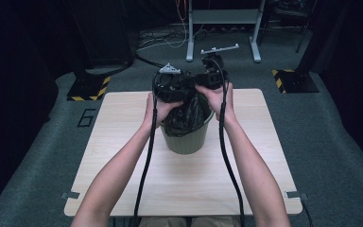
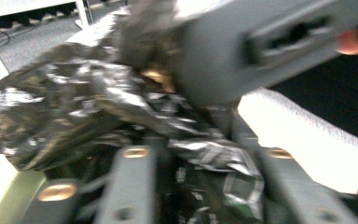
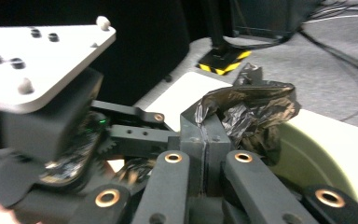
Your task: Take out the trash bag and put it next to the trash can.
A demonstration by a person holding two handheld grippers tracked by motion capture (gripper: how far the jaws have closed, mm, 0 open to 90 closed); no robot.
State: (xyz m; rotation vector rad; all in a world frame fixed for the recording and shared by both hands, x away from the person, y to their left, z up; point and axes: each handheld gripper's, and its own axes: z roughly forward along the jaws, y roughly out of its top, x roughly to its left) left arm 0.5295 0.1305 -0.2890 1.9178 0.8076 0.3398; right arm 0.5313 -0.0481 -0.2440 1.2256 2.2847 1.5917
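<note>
I see the bin point(image 1: 185, 137) standing on the surface point(image 1: 123, 156), near its middle and a little toward the far edge. The bag point(image 1: 189, 113) sits in the bin and bunches up above its rim. My left gripper point(image 1: 172, 85) is over the bin's left rim and my right gripper point(image 1: 210, 75) over its right rim, the two close together above the bag. In the right gripper view, the fingers point(image 3: 200, 140) meet on a fold of the bag, with the left gripper just to their left. A table frame point(image 1: 222, 19) stands on the floor beyond the surface.
</note>
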